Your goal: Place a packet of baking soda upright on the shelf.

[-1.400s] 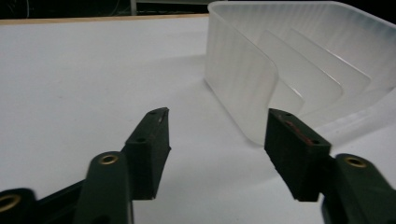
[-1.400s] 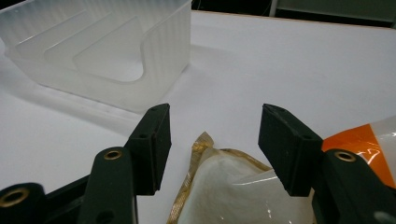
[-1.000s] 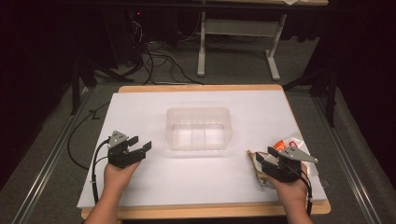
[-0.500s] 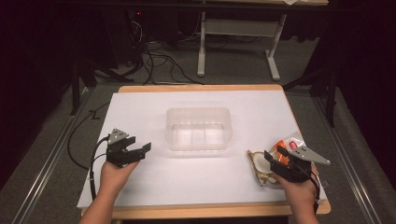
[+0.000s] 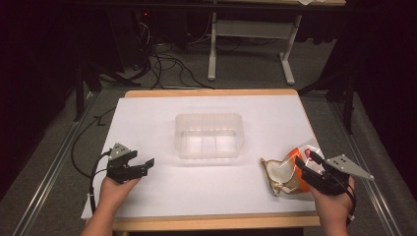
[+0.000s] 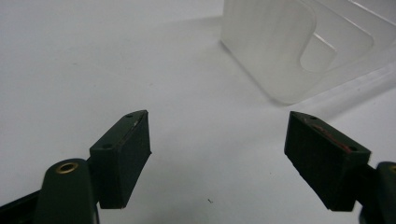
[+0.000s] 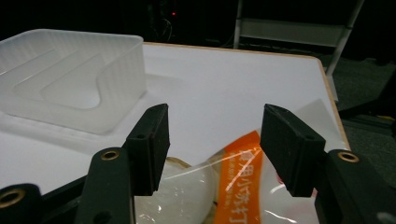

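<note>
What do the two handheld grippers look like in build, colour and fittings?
Both the left gripper and the right gripper are black, each topped by a grey three-cornered plate. Each has two blocky dark pads on arms with brass-ringed holes. A black cable trails from the left one.

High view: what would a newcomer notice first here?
The clear plastic tub standing empty at the middle of the white table. Next, the orange-and-clear food packet lying near the table's right edge, with the right gripper open just over it. The left gripper, jaws just opened and empty, sits at the near left.
</note>
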{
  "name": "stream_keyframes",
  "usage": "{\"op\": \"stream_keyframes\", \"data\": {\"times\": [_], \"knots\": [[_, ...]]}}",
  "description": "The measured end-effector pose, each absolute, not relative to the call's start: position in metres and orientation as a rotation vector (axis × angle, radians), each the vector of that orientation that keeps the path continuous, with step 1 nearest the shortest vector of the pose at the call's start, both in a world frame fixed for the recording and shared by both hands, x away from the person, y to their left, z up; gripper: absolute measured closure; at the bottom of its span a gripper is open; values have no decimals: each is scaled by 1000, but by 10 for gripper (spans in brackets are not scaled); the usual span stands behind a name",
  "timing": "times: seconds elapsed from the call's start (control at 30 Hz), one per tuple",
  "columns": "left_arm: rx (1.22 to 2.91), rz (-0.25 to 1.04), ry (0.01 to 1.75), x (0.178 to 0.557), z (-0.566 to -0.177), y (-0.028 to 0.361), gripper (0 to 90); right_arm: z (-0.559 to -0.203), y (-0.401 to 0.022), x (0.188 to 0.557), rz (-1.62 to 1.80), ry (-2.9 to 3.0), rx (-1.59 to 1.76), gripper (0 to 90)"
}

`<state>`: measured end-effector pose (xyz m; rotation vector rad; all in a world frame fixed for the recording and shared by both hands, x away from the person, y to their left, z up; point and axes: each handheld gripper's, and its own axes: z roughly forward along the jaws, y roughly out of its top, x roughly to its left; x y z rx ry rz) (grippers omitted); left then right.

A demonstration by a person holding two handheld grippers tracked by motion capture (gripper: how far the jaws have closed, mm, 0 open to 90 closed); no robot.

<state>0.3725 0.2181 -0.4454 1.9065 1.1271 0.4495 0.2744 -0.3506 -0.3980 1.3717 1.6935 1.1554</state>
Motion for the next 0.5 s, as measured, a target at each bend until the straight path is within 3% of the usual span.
{"op": "stream_keyframes", "data": {"times": [0.5], "knots": [[1930, 451, 1073, 372, -444, 214, 238, -409, -402, 254, 1077, 1554, 1545, 272]]}}
